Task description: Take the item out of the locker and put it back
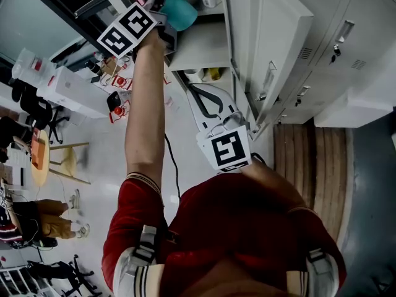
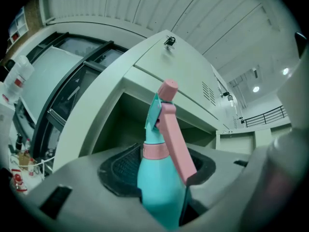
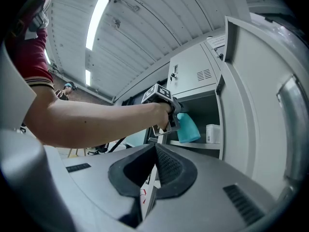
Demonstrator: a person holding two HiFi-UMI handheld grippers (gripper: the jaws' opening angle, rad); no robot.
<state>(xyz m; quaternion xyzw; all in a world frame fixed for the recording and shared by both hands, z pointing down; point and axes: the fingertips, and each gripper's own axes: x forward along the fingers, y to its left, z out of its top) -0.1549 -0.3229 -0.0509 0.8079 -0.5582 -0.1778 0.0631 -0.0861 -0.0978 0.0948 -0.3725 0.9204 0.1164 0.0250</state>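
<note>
Starting at the far left of the head view, one other person (image 1: 46,223) sits down on the floor level, well away from the action. Next over, the wearer's bare left arm (image 1: 145,104) stretches out to the locker (image 2: 89,124) and carries the left tongs (image 1: 159,6), one of two pairs here. That pair is clamped on exactly one thing: a teal spray bottle (image 2: 158,178) with a pink trigger and pink collar. Both dark pads pinch its body, and they stand fairly wide because the bottle is fat.

In the right gripper view the bottle is right at the mouth of the open compartment, just over the front edge of the shelf (image 3: 193,145). Can't tell whether its base actually touches the shelf. Further in on that same shelf sits one small white container (image 3: 212,133), clear of the bottle.

Moving right, the right tongs (image 3: 154,152) hang lower, close to the red-shirted chest and well apart from the bottle. Their two pads are pressed together at the tips with nothing between them.

Right of those is the one open locker door (image 1: 272,48), swung outward. Past it, two closed doors (image 1: 346,23) with latches show.
</note>
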